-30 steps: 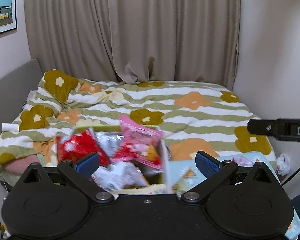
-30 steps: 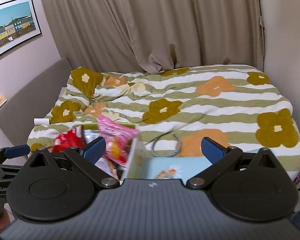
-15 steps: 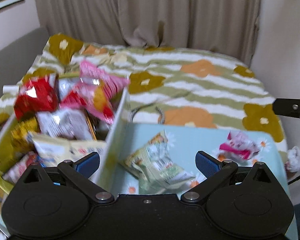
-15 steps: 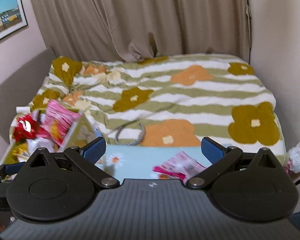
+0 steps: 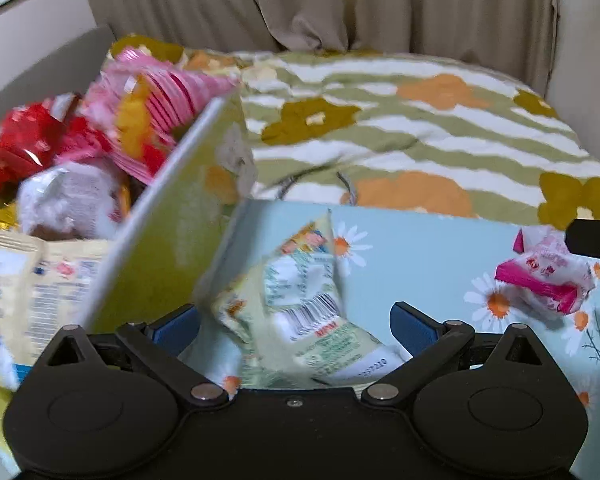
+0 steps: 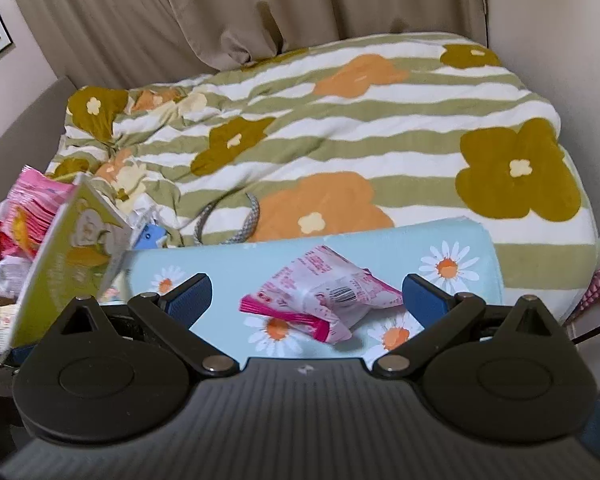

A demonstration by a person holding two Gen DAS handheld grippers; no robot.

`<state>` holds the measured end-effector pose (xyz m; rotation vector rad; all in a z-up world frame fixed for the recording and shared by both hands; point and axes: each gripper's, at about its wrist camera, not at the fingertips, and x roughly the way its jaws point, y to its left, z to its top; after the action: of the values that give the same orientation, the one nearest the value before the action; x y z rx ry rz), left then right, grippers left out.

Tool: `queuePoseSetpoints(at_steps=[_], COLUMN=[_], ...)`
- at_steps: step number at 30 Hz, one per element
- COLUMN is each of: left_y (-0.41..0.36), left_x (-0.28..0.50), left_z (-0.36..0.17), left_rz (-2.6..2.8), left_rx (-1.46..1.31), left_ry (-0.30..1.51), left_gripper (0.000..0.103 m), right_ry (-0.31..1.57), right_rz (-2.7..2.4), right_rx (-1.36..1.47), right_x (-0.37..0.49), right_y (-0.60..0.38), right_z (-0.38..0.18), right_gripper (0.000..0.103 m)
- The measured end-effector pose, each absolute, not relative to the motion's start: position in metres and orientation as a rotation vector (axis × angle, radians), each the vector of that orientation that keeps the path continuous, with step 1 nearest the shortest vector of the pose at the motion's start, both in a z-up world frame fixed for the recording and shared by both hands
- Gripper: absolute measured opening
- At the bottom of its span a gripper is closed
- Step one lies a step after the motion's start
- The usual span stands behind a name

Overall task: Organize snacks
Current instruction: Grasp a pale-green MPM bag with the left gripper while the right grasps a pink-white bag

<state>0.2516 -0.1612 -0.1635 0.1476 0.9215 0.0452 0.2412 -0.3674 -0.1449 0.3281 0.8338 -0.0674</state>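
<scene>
Now left gripper (image 5: 295,322) spread wide, straddling crumpled yellow packet (image 5: 300,304) on daisy-print surface (image 5: 420,248); right gripper (image 6: 307,296) released around pink packet (image 6: 320,300). Risk: thin wrappers slip or crush on closing. Box (image 5: 168,216) already overfull, may spill. Both grippers lower than half second ago.

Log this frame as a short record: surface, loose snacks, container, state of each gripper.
surface: light blue daisy-print mat in front of a striped floral bedspread
loose snacks: yellow-green packet between the left gripper fingers; pink packet between the right gripper fingers
container: green box at left, filled with snack bags
left gripper: open, not gripping
right gripper: open, not gripping
</scene>
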Motion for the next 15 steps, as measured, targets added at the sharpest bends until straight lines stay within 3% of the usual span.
queuePoseSetpoints(at_steps=[5, 7, 10, 15], left_y=[-0.164, -0.161, -0.158, -0.157], left_x=[0.261, 0.263, 0.261, 0.259], left_z=[-0.183, -0.189, -0.197, -0.196], left_rz=[0.063, 0.062, 0.058, 0.034], left_rx=[0.159, 0.155, 0.186, 0.220], left_ry=[0.968, 0.996, 1.014, 1.003], left_gripper=[0.093, 0.078, 0.071, 0.067], right_ry=[0.863, 0.871, 0.896, 0.923], right_rz=[-0.076, -0.085, -0.117, -0.165], right_rx=[0.355, 0.368, 0.401, 0.471], right_x=[0.255, 0.260, 0.268, 0.273], right_y=[-0.371, -0.371, -0.374, -0.381], right_z=[-0.163, -0.169, -0.178, -0.189], right_gripper=[0.103, 0.103, 0.103, 0.103])
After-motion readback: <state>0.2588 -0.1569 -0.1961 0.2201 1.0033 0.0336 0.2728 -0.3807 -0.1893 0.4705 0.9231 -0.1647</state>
